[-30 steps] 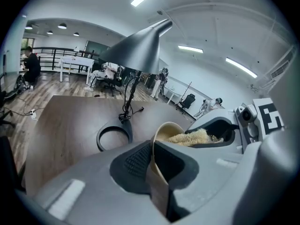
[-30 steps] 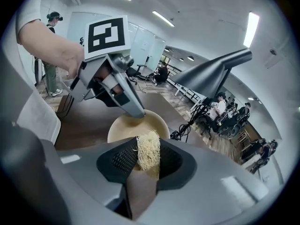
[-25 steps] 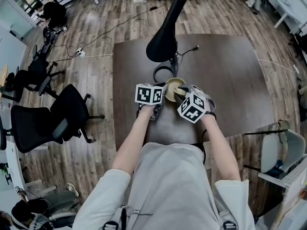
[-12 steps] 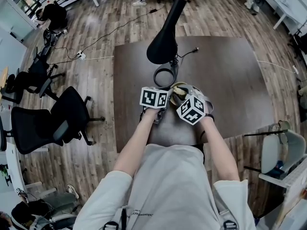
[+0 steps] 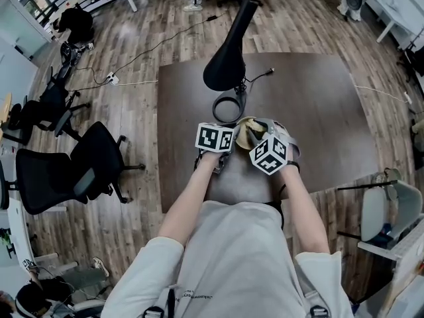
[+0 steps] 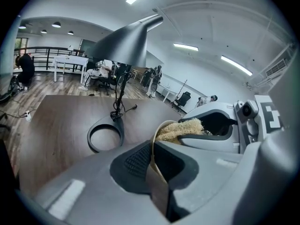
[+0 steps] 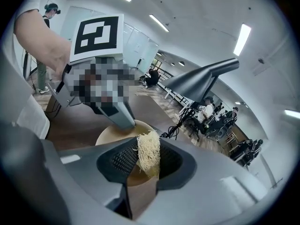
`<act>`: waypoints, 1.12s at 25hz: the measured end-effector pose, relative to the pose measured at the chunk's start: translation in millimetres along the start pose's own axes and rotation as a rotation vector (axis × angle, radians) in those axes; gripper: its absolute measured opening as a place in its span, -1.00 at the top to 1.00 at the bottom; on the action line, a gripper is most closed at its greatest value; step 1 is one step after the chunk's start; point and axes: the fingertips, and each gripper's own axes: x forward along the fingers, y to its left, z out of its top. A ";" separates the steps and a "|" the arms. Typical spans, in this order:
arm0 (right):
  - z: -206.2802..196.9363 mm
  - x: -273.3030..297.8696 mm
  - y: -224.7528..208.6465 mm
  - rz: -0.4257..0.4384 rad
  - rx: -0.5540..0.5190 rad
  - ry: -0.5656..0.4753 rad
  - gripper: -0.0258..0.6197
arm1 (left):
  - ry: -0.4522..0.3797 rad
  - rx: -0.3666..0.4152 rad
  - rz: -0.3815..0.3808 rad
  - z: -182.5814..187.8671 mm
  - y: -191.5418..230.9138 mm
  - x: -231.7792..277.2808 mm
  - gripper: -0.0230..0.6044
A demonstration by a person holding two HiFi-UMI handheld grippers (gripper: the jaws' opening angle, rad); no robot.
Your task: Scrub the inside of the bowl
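Note:
A tan bowl (image 5: 244, 126) stands on the dark brown table (image 5: 311, 105), just in front of the lamp's base. My left gripper (image 5: 230, 140) is shut on the bowl's near-left rim (image 6: 153, 142), whose thin edge runs between the jaws. My right gripper (image 5: 256, 135) is shut on a pale fibrous scrubber (image 7: 148, 154) and reaches over the bowl (image 7: 108, 136) from the right. The scrubber (image 6: 180, 128) lies over the bowl's rim and inside. In the right gripper view, the left gripper (image 7: 115, 111) sits on the bowl's far rim.
A black desk lamp (image 5: 226, 52) leans over the table; its ring-shaped base (image 5: 227, 106) and cable (image 5: 260, 73) lie just behind the bowl. Office chairs (image 5: 73, 158) stand to the left on the wooden floor. The table's near edge is under my arms.
The scrubber has shifted inside the bowl and now hides more of its inside. Both grippers and the bowl sit slightly lower and further right in the head view.

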 end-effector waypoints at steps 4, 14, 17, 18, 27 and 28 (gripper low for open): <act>-9.4 -4.7 2.4 -0.002 -0.002 0.029 0.52 | -0.015 0.001 0.021 5.1 6.8 -5.0 0.86; -5.0 -6.4 33.4 0.171 0.045 -0.009 0.52 | -0.041 0.023 0.052 12.4 11.1 -6.7 0.86; 8.6 -18.6 27.9 0.237 0.170 -0.118 0.52 | -0.035 0.091 0.100 11.5 19.8 -13.9 0.88; 11.8 -22.9 20.8 0.234 0.200 -0.142 0.52 | -0.026 0.115 0.121 9.6 24.8 -16.6 0.88; 22.8 -26.2 -44.3 0.113 0.353 -0.198 0.52 | 0.049 0.732 0.311 5.0 10.5 -14.2 0.88; 28.9 -24.7 -43.5 0.119 0.369 -0.210 0.52 | 0.049 0.779 0.314 6.3 3.0 -12.3 0.88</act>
